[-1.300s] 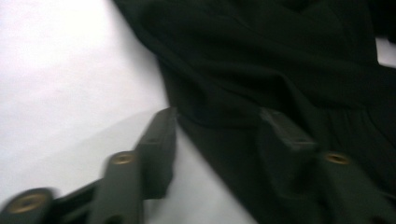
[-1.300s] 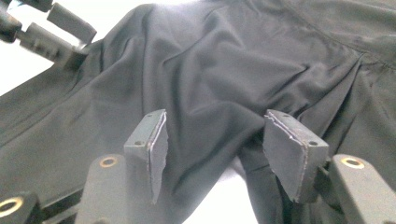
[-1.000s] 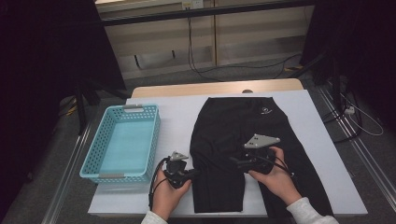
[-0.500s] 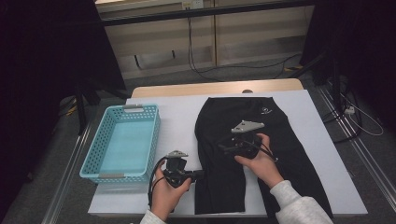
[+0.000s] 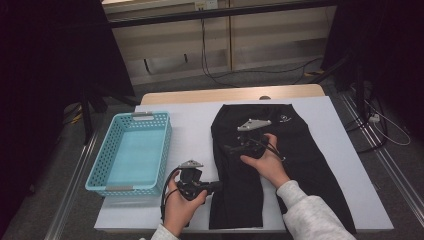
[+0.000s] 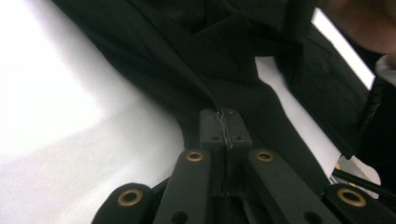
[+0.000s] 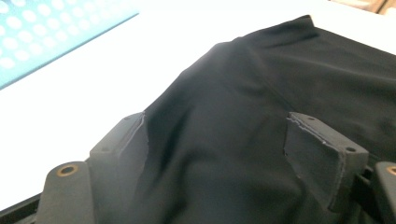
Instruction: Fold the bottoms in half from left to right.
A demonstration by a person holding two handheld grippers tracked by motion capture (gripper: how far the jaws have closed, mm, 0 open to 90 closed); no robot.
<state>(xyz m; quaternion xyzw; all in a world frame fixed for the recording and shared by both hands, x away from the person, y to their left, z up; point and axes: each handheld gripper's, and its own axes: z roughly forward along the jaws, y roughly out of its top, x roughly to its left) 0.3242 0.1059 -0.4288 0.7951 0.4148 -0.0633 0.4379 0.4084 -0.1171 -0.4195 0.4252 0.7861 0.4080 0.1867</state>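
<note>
Black trousers (image 5: pixel 300 150) lie flat on the white table (image 5: pixel 190 125), waist at the far end. My left gripper (image 5: pixel 218 186) sits at the near left edge of the left leg. In the left gripper view its jaws (image 6: pixel 226 123) are shut, and a ridge of the black fabric (image 6: pixel 187 46) runs into their tips. My right gripper (image 5: pixel 227 148) hovers over the upper left part of the trousers. Its jaws (image 7: pixel 212 123) have just been opening and stand wide, with the fabric (image 7: pixel 280 70) beneath and between them, not pinched.
A light blue plastic basket (image 5: pixel 95 170) stands on the table's left side, and its mesh wall (image 7: pixel 28 37) appears in the right gripper view. Bare white tabletop lies between basket and trousers. Cables run across the floor beyond the table.
My right hand has moved away from me and to the left along the trousers, toward the waist. The left hand has kept still at the leg's edge.
</note>
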